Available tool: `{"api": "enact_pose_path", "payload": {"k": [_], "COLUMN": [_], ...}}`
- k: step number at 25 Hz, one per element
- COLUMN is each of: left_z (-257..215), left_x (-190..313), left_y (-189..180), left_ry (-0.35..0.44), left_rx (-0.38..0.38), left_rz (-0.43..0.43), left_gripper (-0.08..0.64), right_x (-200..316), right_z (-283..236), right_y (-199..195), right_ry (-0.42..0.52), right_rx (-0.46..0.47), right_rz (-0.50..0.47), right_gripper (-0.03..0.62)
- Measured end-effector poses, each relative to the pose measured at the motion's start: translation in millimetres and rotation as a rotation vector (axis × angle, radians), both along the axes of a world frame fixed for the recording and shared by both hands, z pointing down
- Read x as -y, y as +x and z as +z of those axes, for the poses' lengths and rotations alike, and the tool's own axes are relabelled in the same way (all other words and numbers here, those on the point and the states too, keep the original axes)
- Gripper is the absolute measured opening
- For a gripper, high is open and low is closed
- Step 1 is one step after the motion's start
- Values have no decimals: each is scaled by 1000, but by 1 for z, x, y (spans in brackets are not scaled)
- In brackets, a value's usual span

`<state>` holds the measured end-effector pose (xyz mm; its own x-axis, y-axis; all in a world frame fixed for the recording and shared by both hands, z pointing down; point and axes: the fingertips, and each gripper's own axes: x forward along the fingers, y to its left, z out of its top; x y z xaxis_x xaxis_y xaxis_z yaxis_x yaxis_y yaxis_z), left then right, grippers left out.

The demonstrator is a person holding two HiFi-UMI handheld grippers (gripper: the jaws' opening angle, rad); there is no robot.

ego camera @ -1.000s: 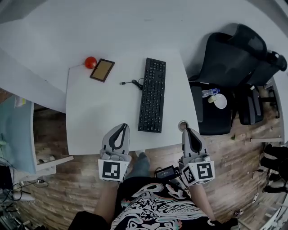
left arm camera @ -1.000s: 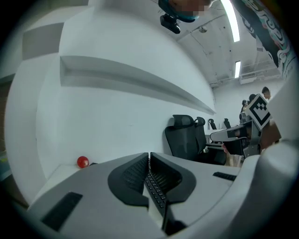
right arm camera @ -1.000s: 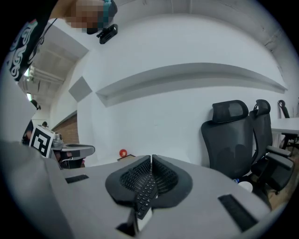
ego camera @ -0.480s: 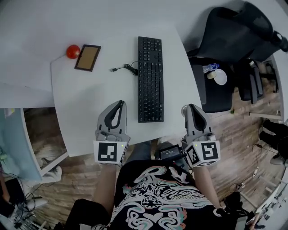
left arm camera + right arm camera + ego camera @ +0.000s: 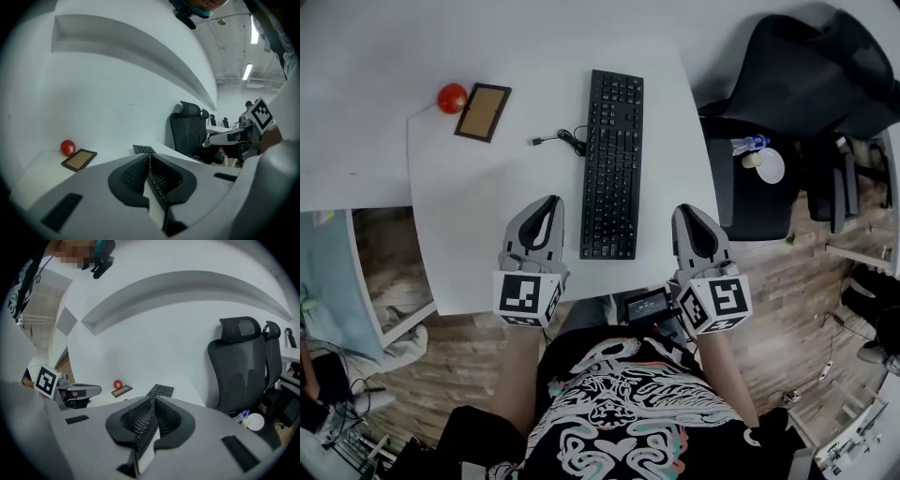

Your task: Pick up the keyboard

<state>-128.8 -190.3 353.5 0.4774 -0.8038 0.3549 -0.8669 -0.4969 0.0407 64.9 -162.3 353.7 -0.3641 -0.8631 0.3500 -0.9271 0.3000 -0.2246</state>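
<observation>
The keyboard (image 5: pixel 612 164) lies lengthwise away from me on the white desk (image 5: pixel 469 244), its near end close to the front edge. My two grippers flank that end. The left gripper (image 5: pixel 550 201) is over bare desk just beside the keyboard's left side, and the right gripper (image 5: pixel 682 212) is near its right side, by the desk's right edge. Both have their jaws pressed together on nothing, so I judge the first need is to spread them before closing in. After that I would take the long sides evenly and lift level, so the keyboard doesn't tip.

The cable (image 5: pixel 560 141) trails off the left side with its plug loose on the desk, so it should follow freely. There is open room on the left. On the right the desk ends soon, with a black chair (image 5: pixel 806 66) beyond, so I would keep that approach tight. The red ball (image 5: pixel 451 97) and the framed board (image 5: pixel 483 112) sit well apart.
</observation>
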Motion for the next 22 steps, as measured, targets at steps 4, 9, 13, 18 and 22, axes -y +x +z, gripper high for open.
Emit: {"api": "enact_pose_path", "payload": {"k": [4,9,13,18,22], "left_z": [15,40,62,88,107], "left_x": [7,17,19,21,24], "left_y": [11,19,23,26,29], "left_ry": [-55,-144,-214,-297,-366], "left_rx": [11,13,4,9,1], "left_rz": [17,35,40,50,59], "left_gripper": [25,25,25,26,26], "right_x": [9,16,17,22,31], "right_z": [19,50,76,102,119], "right_y": [-4,-12,-16,-19,-22], "right_ry": [-62,-170,-236,-317,-370], "right_rx": [14,79,96,126,164], "right_rz": [-57,-103,-132,-141,-137], "right_gripper": [31,31,31,32,32]}}
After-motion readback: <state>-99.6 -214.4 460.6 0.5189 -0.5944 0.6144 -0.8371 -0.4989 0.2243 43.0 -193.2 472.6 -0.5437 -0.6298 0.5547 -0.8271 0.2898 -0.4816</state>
